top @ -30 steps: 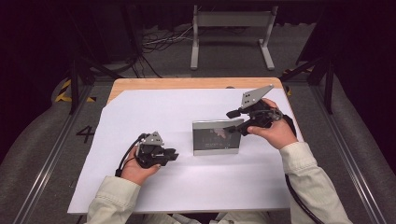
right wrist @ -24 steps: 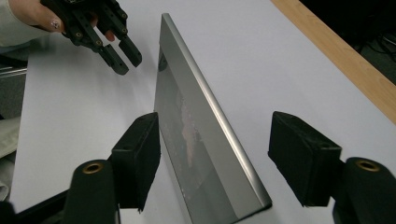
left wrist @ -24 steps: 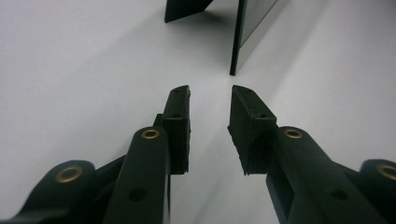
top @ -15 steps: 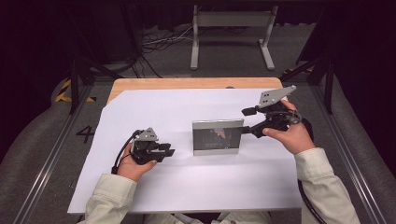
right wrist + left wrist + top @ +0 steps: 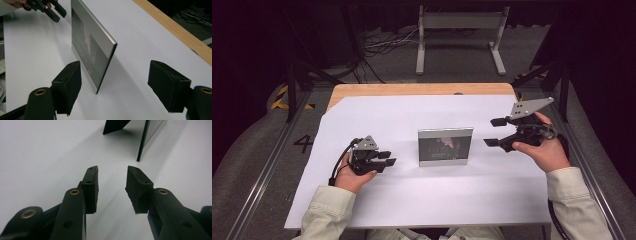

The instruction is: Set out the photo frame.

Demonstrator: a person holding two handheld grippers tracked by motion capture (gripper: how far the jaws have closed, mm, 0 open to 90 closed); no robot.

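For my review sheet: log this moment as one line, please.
picture frame: upright on white sheet, untouched | left gripper: open, jaws just opening, empty | right gripper: open, empty

A white sheet (image 5: 412, 200) covers a wooden table (image 5: 412, 89), with a metal stand (image 5: 460, 22) and cables (image 5: 387, 45) on the floor beyond.

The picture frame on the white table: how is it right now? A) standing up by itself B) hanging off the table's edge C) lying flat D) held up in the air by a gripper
A: the picture frame stands upright on the white table, with both open grippers apart from it.
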